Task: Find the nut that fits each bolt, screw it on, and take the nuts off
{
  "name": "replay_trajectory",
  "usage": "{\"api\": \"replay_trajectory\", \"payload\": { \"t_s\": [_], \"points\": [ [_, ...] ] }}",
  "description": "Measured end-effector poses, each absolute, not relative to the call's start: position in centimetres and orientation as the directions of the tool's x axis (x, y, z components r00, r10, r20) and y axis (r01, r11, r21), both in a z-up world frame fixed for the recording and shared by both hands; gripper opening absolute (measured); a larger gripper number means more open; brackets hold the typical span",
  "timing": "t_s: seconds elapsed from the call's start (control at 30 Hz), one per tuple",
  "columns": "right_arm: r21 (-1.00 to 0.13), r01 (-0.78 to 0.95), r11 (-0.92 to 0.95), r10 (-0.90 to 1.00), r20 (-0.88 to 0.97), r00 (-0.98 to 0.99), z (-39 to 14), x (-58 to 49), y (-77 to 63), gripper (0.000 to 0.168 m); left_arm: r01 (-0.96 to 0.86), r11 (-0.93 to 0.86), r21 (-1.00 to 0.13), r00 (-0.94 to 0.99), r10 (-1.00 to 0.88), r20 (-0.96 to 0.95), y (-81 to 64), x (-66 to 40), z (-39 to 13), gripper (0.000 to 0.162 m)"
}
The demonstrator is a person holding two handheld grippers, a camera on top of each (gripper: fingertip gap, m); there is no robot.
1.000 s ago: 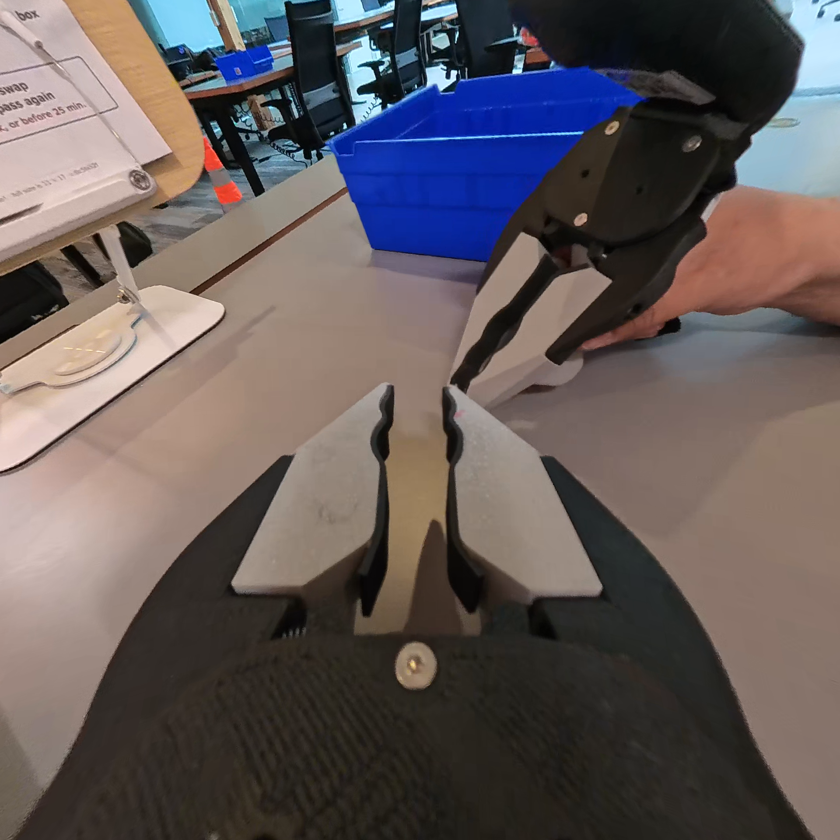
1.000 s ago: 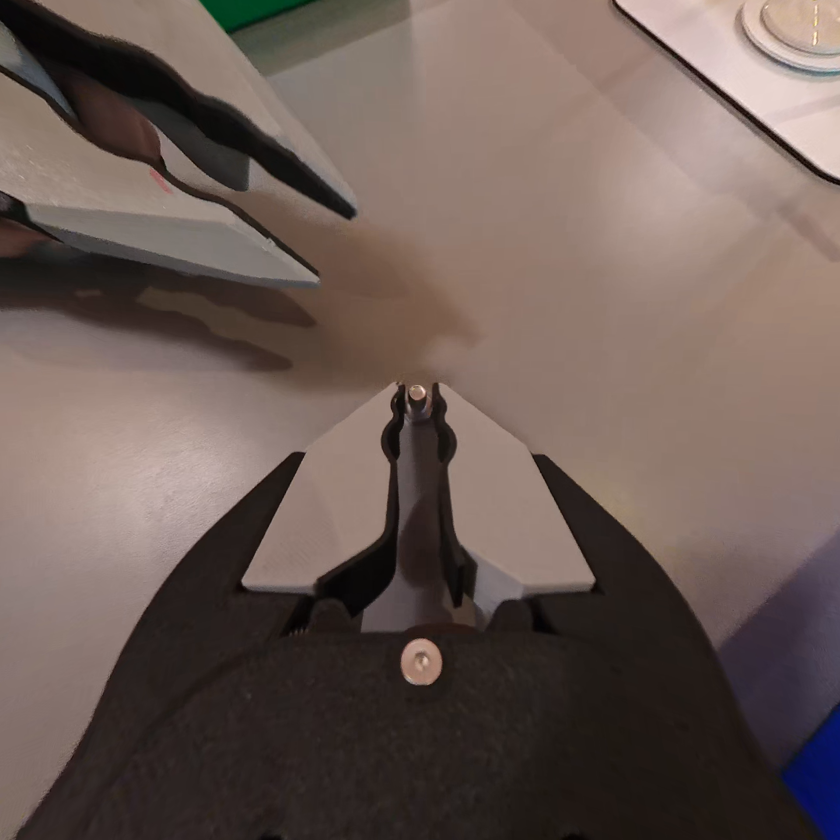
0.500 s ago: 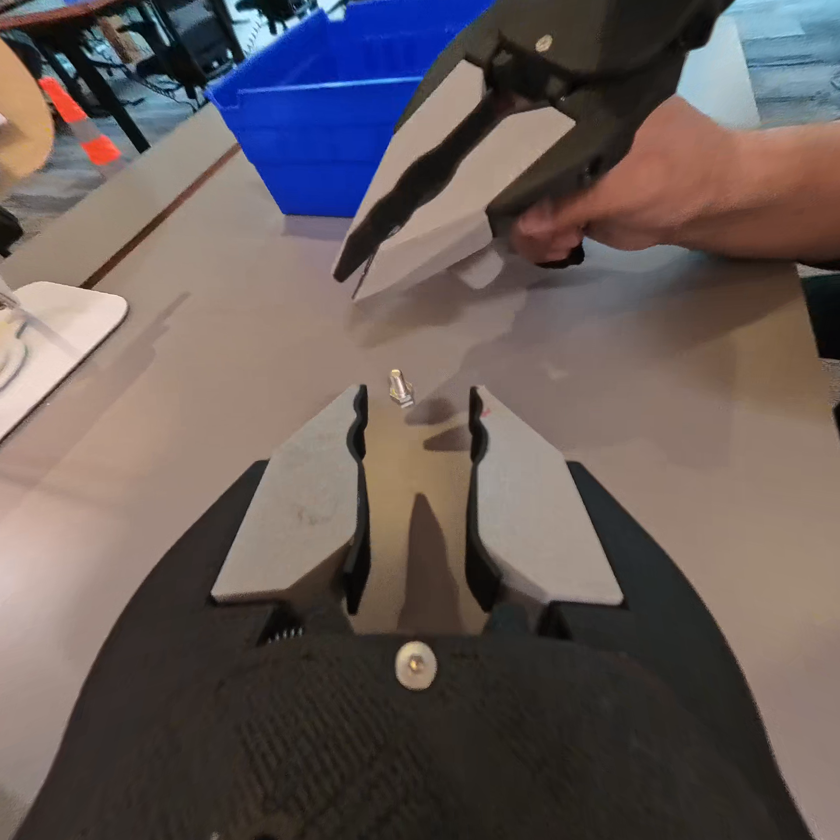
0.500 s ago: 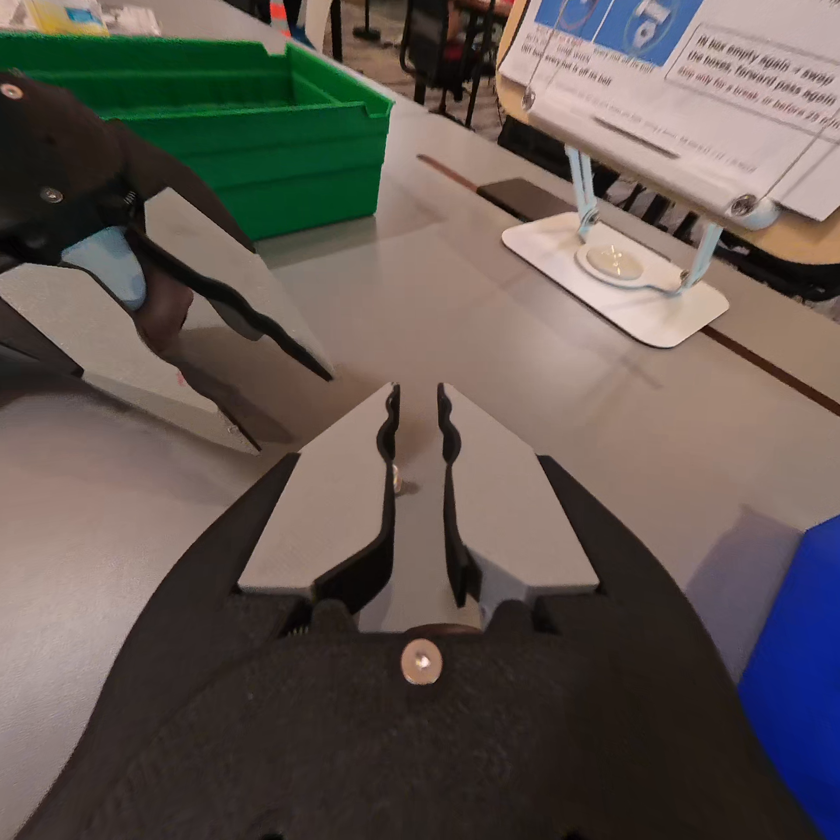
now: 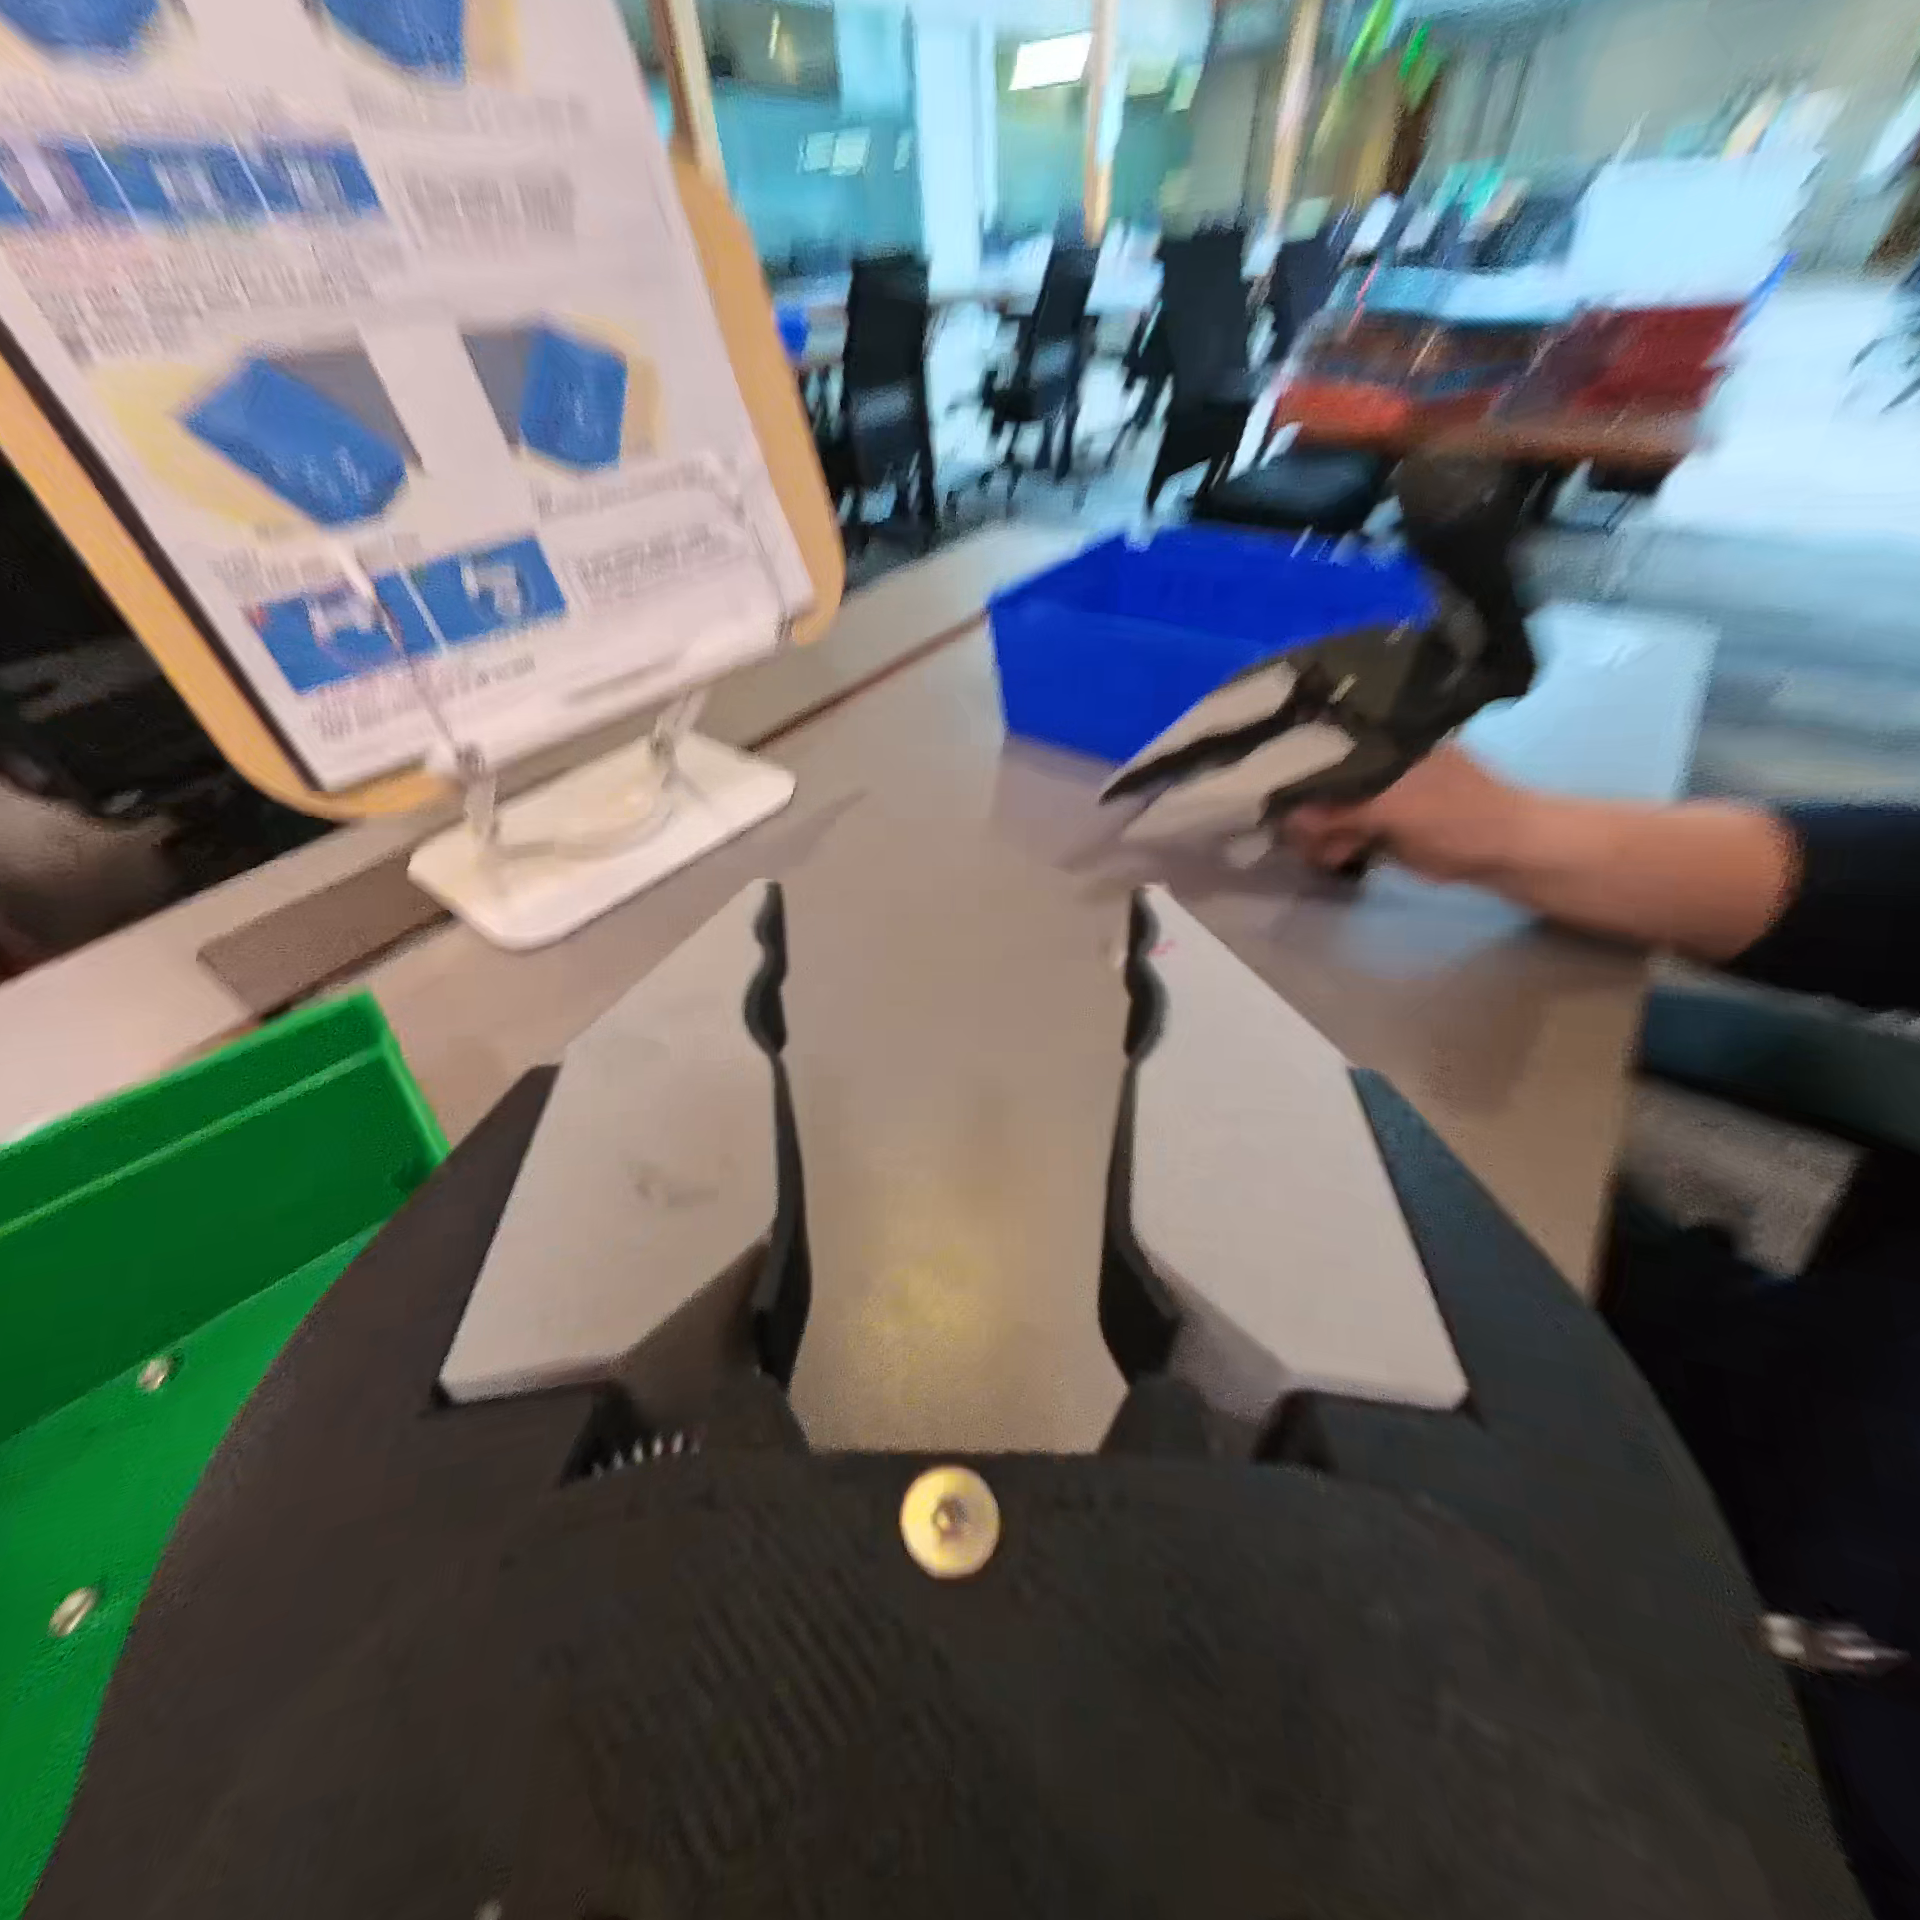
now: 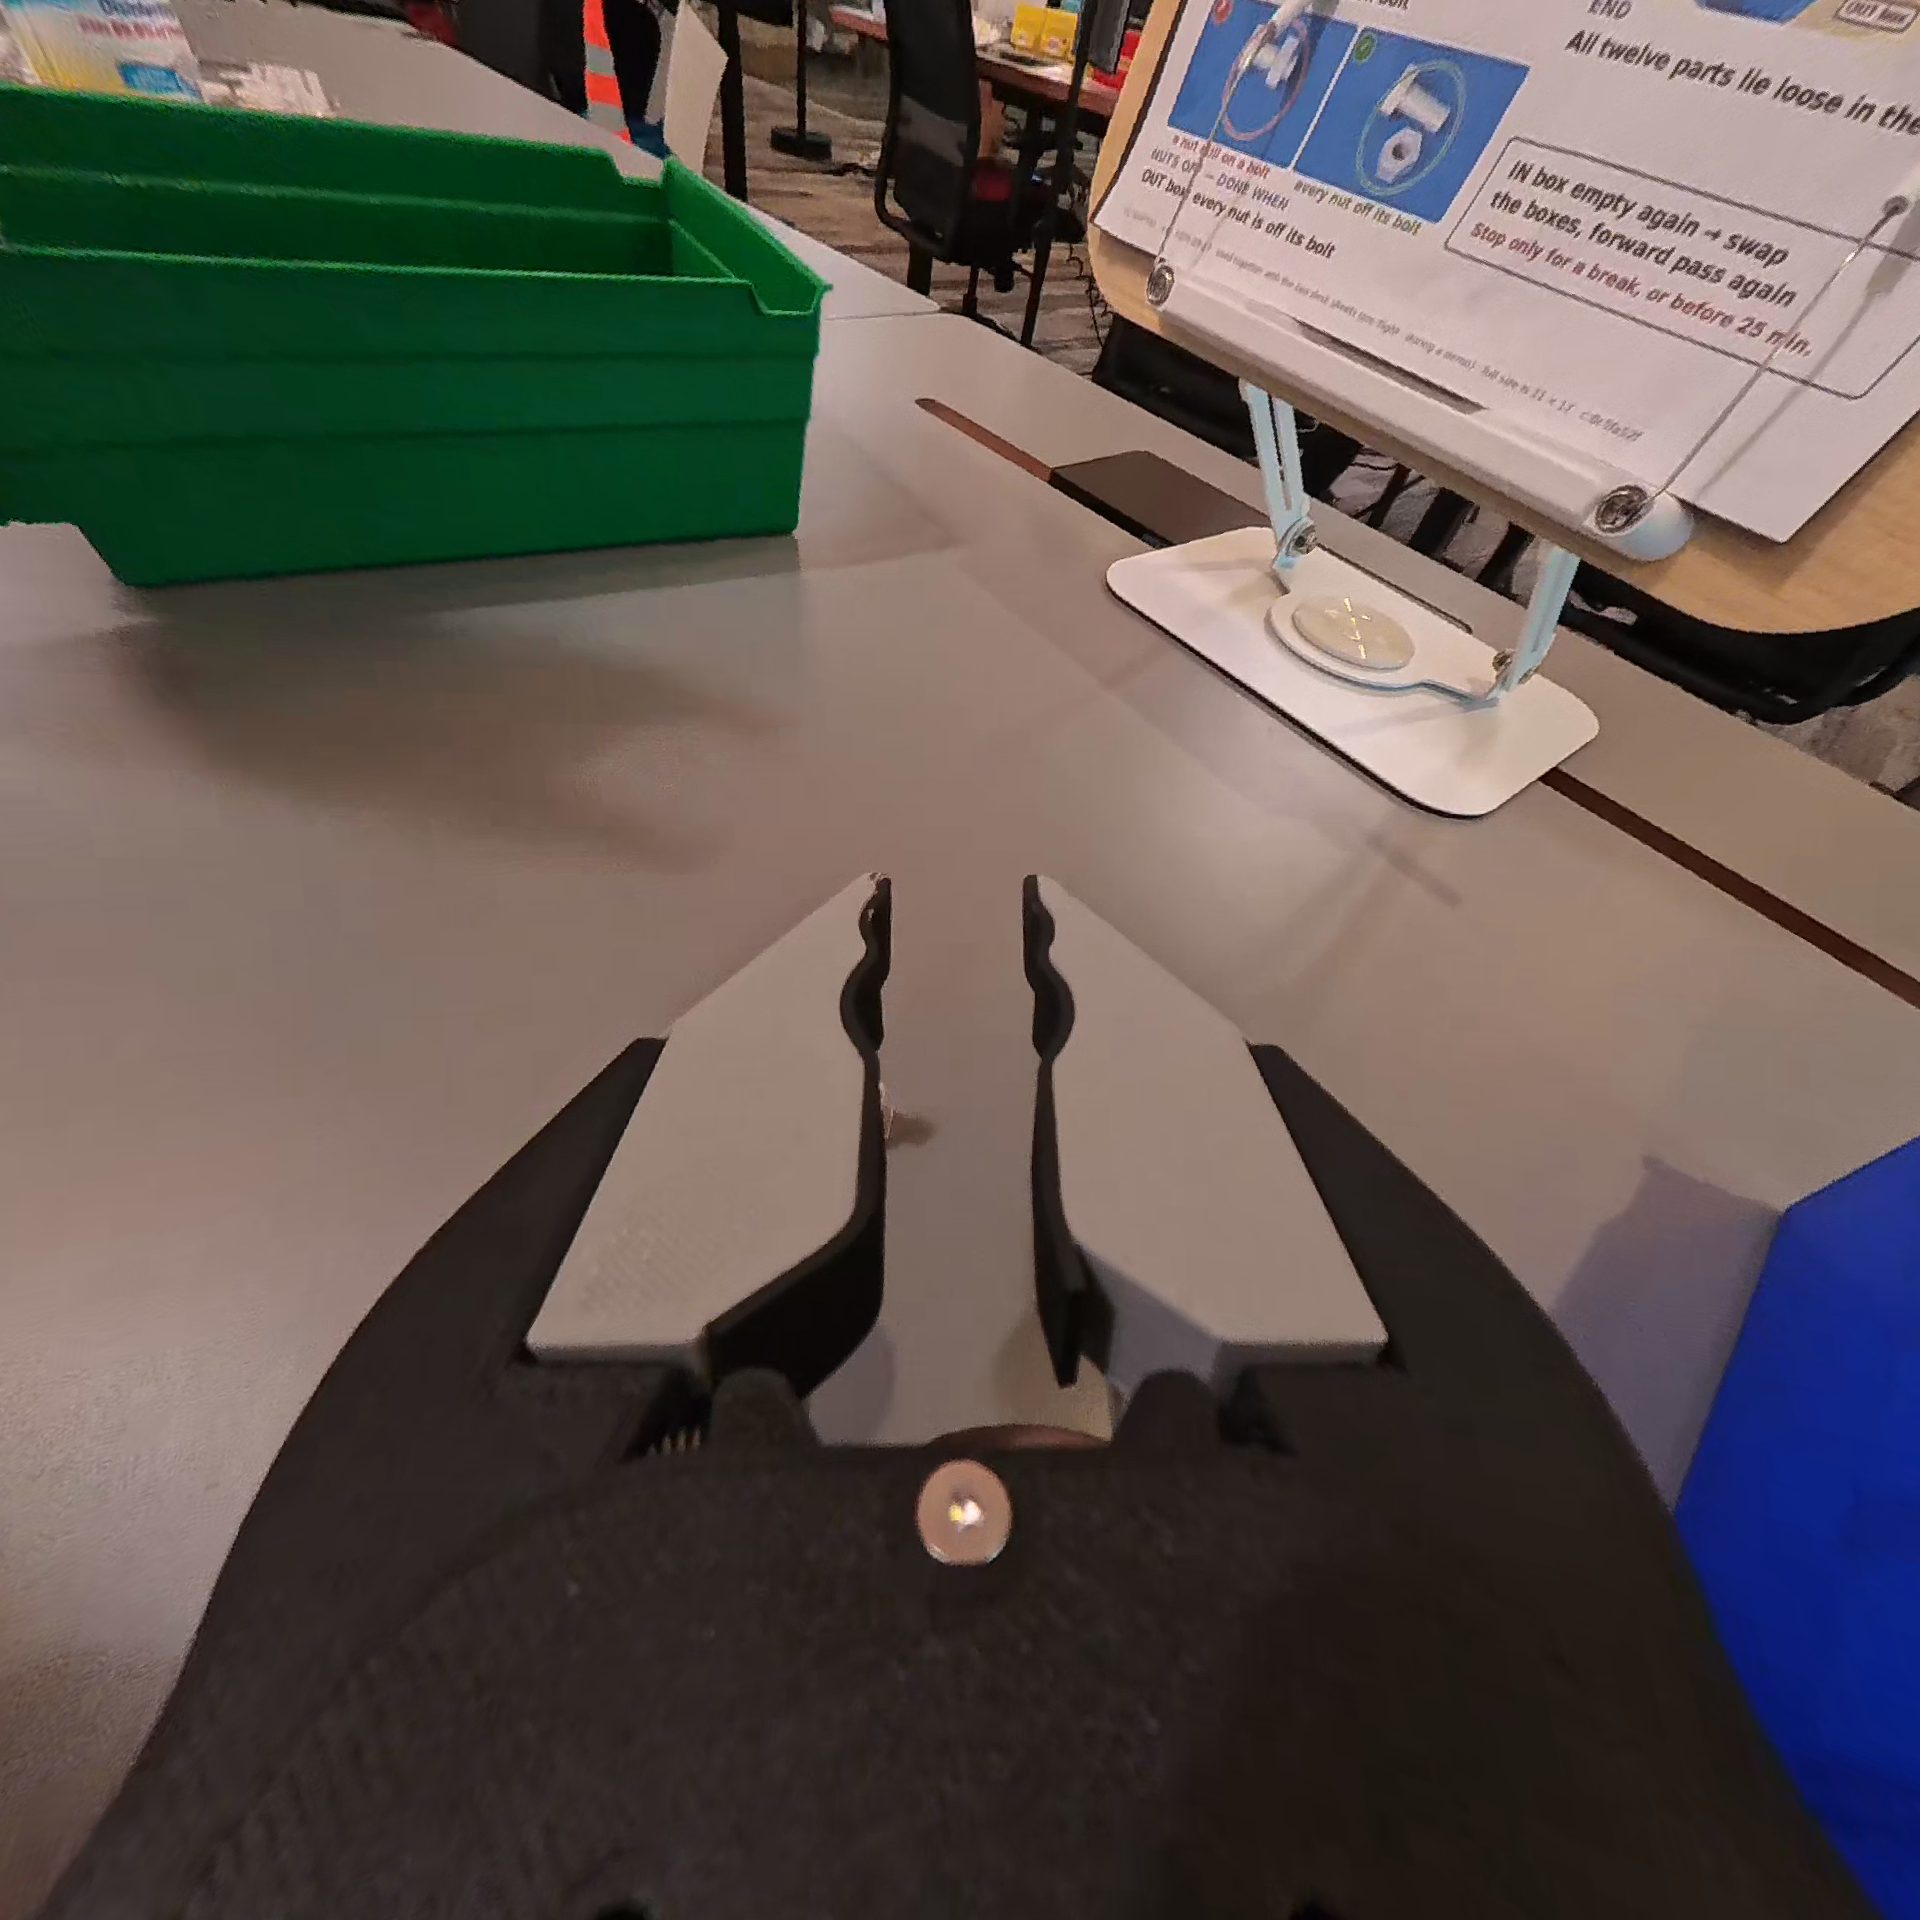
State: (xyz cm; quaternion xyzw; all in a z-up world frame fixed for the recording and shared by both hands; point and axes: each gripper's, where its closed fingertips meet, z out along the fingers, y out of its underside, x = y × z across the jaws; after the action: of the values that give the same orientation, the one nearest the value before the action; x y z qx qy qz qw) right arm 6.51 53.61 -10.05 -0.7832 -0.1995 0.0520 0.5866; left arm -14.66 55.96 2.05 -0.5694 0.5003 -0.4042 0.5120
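My left gripper (image 5: 951, 914) is open wide and empty, held above the grey table (image 5: 1403, 997); this view is blurred by motion. My right gripper (image 6: 956, 894) is open and empty, low over the table (image 6: 416, 935). A small silver bolt (image 6: 891, 1124) lies on the table under it, mostly hidden behind its left finger. The right gripper also shows in the left wrist view (image 5: 1101, 821), far right, held by a person's hand (image 5: 1455, 831). No nut is in view.
A green bin (image 6: 416, 364) stands at the table's left and shows at the left wrist view's lower left (image 5: 187, 1195). A blue bin (image 5: 1174, 634) is at the right (image 6: 1818, 1455). An instruction sheet on a white stand (image 6: 1351, 675) stands at the back edge (image 5: 613, 831). Tip to tip, the grippers are about 25 cm apart. To reach the small silver bolt (image 6: 891, 1124) in a straight line is about 8 cm for my right fingers, about 30 cm for my left.
My right gripper let go of the bolt, which now lies on the table, and opened. My left gripper drew back toward the green bin, rose and opened wider.
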Motion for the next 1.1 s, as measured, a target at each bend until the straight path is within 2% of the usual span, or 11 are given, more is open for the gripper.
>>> {"api": "replay_trajectory", "payload": {
  "t_s": [0.1, 0.2, 0.3, 0.43, 0.53, 0.63, 0.67, 0.7, 0.77, 0.93, 1.1],
  "points": [
    [-0.94, 0.226, -0.254, 0.37, 0.122, 0.921, -10.4, 6.9, 53.9, 0.03, -0.032, 0.039, -0.999, 0.152, -0.987, -0.043, 55.3, -18.2, 6.4, 0.037],
    [-0.94, 0.217, -0.265, 0.348, 0.117, 0.93, -10.6, 7.6, 54.2, 0.029, -0.158, -0.003, -0.987, 0.328, -0.943, -0.049, 58.5, -21.3, 5.0, 0.054],
    [-0.944, 0.194, -0.267, 0.335, 0.097, 0.937, -10.5, 8.0, 54.4, 0.029, -0.305, -0.11, -0.946, 0.509, -0.858, -0.064, 62.2, -24.9, -0.1, 0.052],
    [-0.946, 0.183, -0.266, 0.349, 0.083, 0.934, -10.3, 7.7, 54.3, 0.029, -0.457, -0.247, -0.855, 0.607, -0.789, -0.096, 64.9, -28.6, -5.5, 0.05],
    [-0.943, 0.216, -0.252, 0.355, 0.117, 0.928, -9.9, 7.3, 53.9, 0.029, -0.494, -0.322, -0.808, 0.629, -0.773, -0.077, 64.9, -29.9, -8.4, 0.03],
    [-0.946, 0.235, -0.223, 0.37, 0.141, 0.918, -9.2, 6.5, 53.5, 0.03, -0.536, -0.394, -0.746, 0.556, -0.83, 0.039, 62.2, -27.6, -12.4, 0.023],
    [-0.948, 0.233, -0.219, 0.376, 0.138, 0.916, -9.0, 6.3, 53.4, 0.03, -0.544, -0.405, -0.735, 0.548, -0.835, 0.055, 61.6, -26.6, -13.4, 0.001],
    [-0.949, 0.231, -0.215, 0.384, 0.135, 0.914, -8.9, 6.0, 53.2, 0.03, -0.55, -0.403, -0.732, 0.56, -0.828, 0.036, 61.5, -25.9, -13.9, 0.0],
    [-0.95, 0.235, -0.207, 0.397, 0.138, 0.907, -8.7, 5.7, 53.0, 0.03, -0.566, -0.368, -0.738, 0.508, -0.861, 0.04, 60.4, -23.4, -13.8, 0.0],
    [-0.946, 0.266, -0.185, 0.394, 0.177, 0.902, -8.3, 5.7, 52.5, 0.031, -0.652, -0.296, -0.699, 0.456, -0.889, -0.049, 61.4, -19.4, -11.7, 0.041],
    [-0.951, 0.254, -0.178, 0.385, 0.17, 0.907, -8.1, 6.3, 52.3, 0.03, -0.741, -0.225, -0.633, 0.471, -0.845, -0.251, 67.1, -20.1, -7.5, 0.049]
  ]
}}
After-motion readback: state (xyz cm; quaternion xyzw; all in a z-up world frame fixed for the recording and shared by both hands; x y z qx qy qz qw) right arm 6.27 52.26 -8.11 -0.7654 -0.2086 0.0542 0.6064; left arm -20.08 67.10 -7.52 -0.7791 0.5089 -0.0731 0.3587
